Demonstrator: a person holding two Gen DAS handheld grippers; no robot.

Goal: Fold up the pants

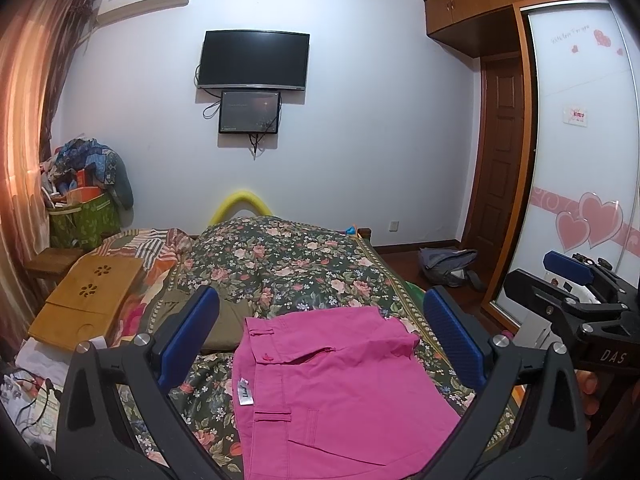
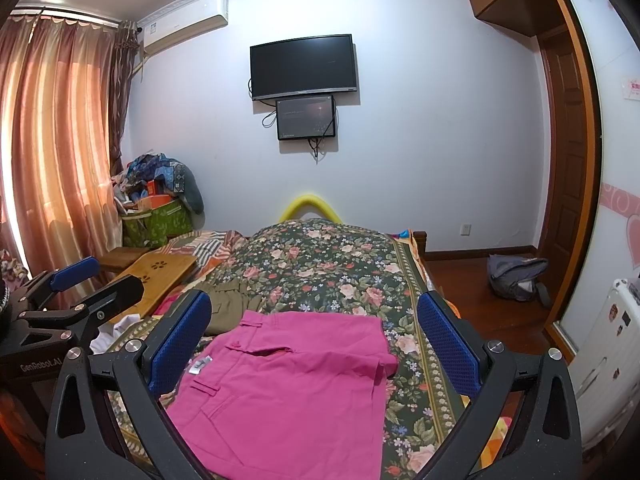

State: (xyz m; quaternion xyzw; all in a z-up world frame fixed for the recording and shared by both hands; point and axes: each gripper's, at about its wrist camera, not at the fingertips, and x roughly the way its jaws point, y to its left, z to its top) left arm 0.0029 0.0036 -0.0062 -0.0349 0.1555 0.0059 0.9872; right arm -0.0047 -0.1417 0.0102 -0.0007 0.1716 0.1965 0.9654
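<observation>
Pink pants lie folded flat on the floral bedspread, waistband with a white label toward the left. They show in the right wrist view too. My left gripper is open and empty, held above the pants with its blue pads wide apart. My right gripper is also open and empty above the pants. Each gripper shows in the other's view: the right one at the right edge, the left one at the left edge.
An olive garment lies just beyond the pants. A wooden lap tray sits on the bed's left side, with a green bag of clothes behind. A backpack lies on the floor by the wardrobe.
</observation>
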